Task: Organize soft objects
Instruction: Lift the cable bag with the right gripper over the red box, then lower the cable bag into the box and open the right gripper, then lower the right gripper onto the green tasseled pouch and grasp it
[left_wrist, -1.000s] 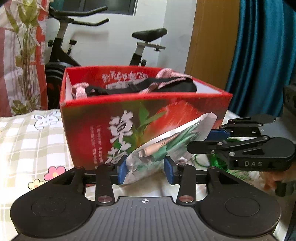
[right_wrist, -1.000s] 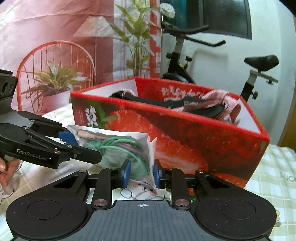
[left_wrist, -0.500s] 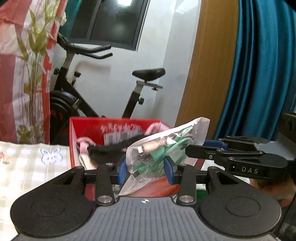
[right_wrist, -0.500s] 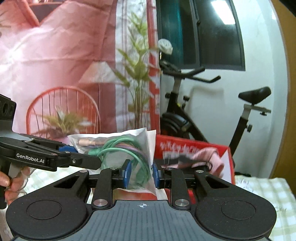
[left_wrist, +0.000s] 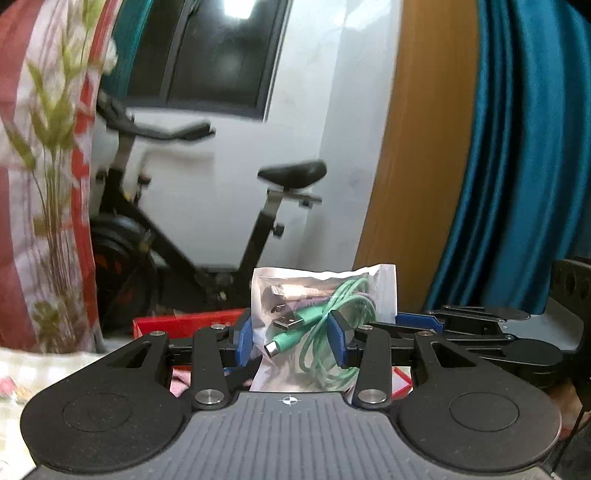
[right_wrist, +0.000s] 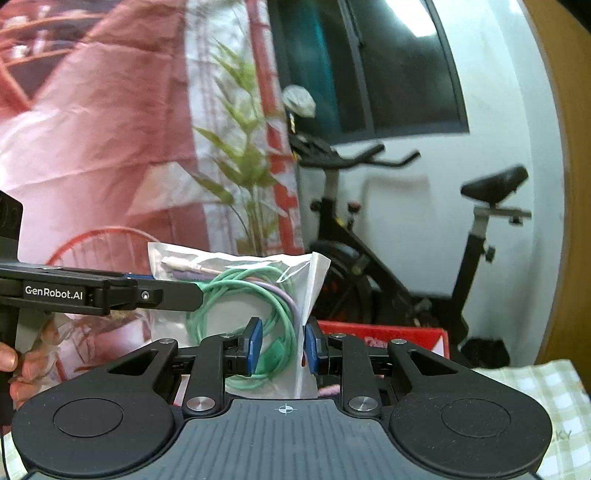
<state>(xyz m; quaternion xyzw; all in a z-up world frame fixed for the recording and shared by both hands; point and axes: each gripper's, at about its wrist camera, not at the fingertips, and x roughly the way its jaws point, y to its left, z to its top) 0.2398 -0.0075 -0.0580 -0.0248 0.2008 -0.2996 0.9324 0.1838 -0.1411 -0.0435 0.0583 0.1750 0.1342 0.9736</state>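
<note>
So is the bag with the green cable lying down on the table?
No, the clear bag with the green cable is held up in the air, pinched between the left tool and the right tool.

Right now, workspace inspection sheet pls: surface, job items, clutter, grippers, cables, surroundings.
Surface: checked cloth, mostly hidden.
Job items: clear bag of cables held up; red box below, behind.
Clutter: nothing seen.
Grippers: left gripper and right gripper both clamp the bag.
Cables: green cable coiled in bag, with USB plugs.
Surroundings: exercise bike, blue curtain, window.
</note>
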